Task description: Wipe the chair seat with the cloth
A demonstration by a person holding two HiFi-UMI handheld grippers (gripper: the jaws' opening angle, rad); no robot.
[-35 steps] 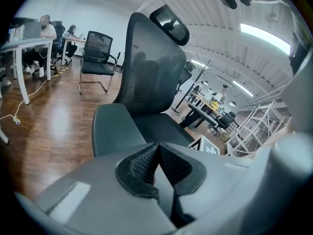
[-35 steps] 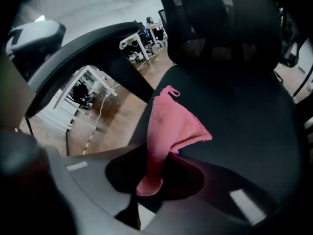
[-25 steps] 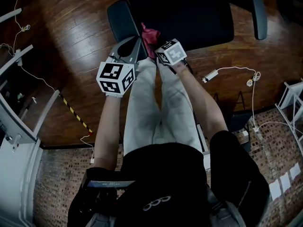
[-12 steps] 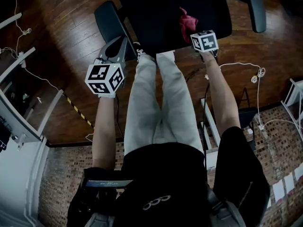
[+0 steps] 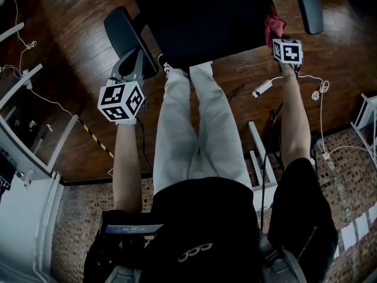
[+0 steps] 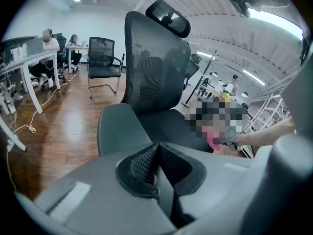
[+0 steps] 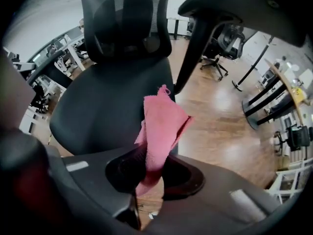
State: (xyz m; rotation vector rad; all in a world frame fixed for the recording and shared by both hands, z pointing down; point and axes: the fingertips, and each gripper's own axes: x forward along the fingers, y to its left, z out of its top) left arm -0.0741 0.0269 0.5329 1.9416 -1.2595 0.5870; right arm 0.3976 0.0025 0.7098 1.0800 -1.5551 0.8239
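the right gripper (image 7: 150, 175) pinches a crumpled pink cloth (image 7: 161, 124) at the right edge of the black padded chair seat (image 7: 105, 104), just beside the dark armrest (image 5: 309, 7); contact with the seat is unclear. the left gripper (image 6: 157, 166) hangs by the seat's left side, jaws pressed together on nothing. wiping looks under way; no view shows how much is left

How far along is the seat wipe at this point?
Done: the cloth is clamped in the right tongs and has swept the front of the chair seat, left to right. In hand: it is at the seat's right edge. Left: likely the seat's rear; the left tongs are shut, empty.
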